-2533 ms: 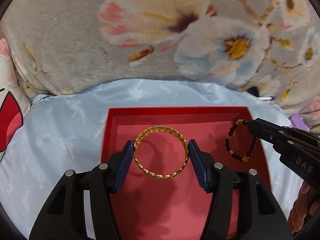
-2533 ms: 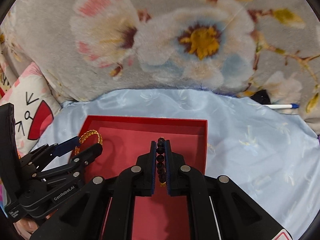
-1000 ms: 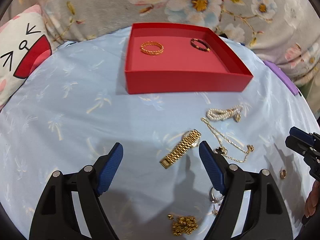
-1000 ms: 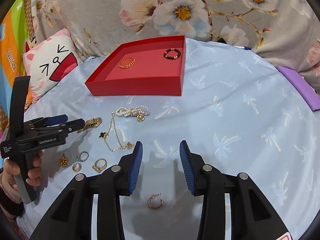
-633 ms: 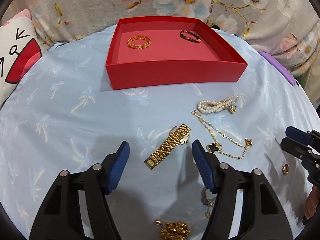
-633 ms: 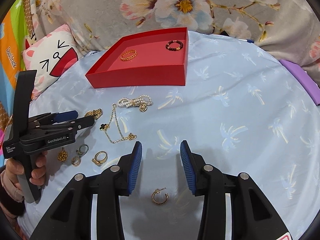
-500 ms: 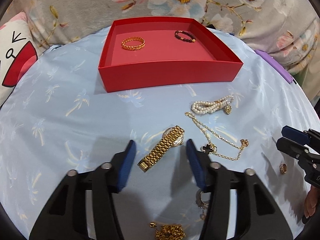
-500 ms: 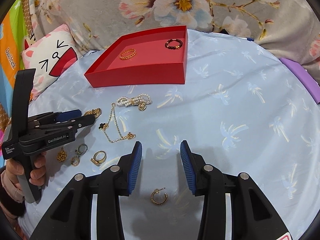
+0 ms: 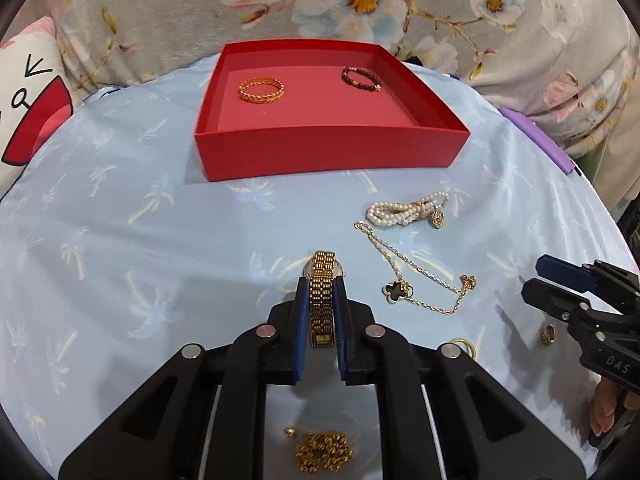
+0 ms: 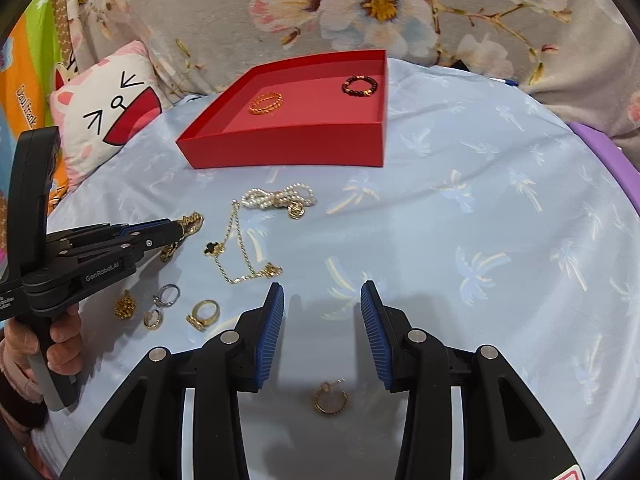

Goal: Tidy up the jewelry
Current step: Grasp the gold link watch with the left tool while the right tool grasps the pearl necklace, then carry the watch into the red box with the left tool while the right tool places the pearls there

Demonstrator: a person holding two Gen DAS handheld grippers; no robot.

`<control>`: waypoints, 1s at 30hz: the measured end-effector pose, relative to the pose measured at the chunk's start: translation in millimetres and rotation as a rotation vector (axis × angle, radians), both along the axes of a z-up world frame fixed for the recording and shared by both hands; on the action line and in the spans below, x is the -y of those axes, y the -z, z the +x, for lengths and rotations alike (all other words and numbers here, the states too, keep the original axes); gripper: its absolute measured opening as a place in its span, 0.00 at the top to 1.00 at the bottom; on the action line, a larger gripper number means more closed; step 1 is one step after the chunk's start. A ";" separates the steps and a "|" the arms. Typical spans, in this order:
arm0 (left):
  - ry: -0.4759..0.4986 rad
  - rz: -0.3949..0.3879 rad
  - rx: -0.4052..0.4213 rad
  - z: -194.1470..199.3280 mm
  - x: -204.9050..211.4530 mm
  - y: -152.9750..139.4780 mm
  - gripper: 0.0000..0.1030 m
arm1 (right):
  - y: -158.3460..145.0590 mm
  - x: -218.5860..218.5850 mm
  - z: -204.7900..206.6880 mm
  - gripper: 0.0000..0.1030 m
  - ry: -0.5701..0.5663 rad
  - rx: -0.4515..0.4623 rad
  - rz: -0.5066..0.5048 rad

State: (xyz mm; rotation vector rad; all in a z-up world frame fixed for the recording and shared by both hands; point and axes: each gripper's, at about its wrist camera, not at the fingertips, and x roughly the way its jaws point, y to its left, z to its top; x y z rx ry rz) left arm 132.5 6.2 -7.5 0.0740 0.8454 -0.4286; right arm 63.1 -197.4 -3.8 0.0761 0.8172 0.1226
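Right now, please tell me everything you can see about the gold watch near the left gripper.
The gold watch has a shiny, metal-looking band of small linked rows and a round case at its far end, mostly hidden under the band. It lies stretched out lengthwise between the blue pads of the left gripper, which is shut on the band from both sides. Its far end sticks out past the fingertips over the light blue cloth. It is in front of the red tray, not in it, and touches no other jewelry.

Red tray (image 9: 328, 152), gold watch (image 9: 322, 296), white pearl strand (image 9: 400, 212), pale-blue palm-print cloth (image 9: 120, 240), blue-padded claw (image 9: 320, 292).
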 end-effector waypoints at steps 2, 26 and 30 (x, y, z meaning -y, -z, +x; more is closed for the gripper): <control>-0.006 -0.011 0.003 -2.8 -6.8 -4.7 0.89 | -1.6 -2.9 8.2 0.61 -0.020 -0.003 0.000; -0.036 -0.020 0.009 -0.7 -35.2 -1.8 0.89 | 14.6 -32.3 101.2 0.90 -0.154 -0.058 -0.019; -0.039 -0.021 0.003 0.8 -35.6 0.5 0.89 | 12.7 -36.4 93.0 0.90 -0.173 -0.042 -0.024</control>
